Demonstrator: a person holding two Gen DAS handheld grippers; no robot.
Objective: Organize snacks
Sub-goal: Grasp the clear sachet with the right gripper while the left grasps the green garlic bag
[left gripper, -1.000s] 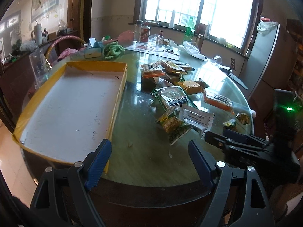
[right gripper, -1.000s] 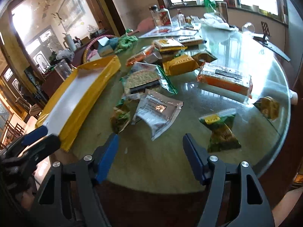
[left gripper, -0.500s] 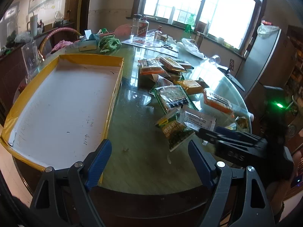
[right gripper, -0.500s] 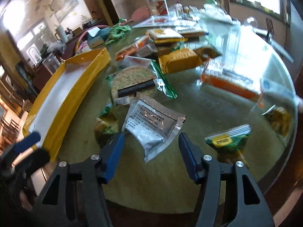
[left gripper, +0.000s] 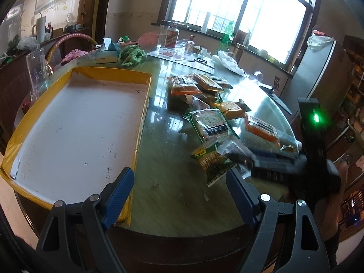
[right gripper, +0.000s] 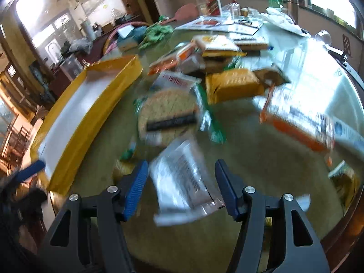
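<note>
A yellow-rimmed white tray [left gripper: 145,95] lies on the left of the round glass table; it also shows in the right wrist view [right gripper: 95,104]. Snack packets are scattered to its right: a green pea packet [left gripper: 213,161], a round-cracker packet [right gripper: 168,116], a yellow packet [right gripper: 232,84], an orange packet [right gripper: 298,125]. My right gripper [right gripper: 182,182] is open, its jaws on either side of a silver foil packet [right gripper: 182,182]; it shows blurred in the left wrist view [left gripper: 241,159]. My left gripper [left gripper: 179,195] is open and empty over the table's near edge, beside the tray's corner.
Bottles [left gripper: 173,36], a tissue box [left gripper: 107,54], a green cloth [left gripper: 132,54] and papers stand at the table's far side. A clear glass [left gripper: 36,68] stands left of the tray. A grey refrigerator [left gripper: 318,75] is at the right.
My right gripper has moved forward and down until the silver foil packet lies between its open jaws. The left gripper has drifted slightly; its jaws stay open.
</note>
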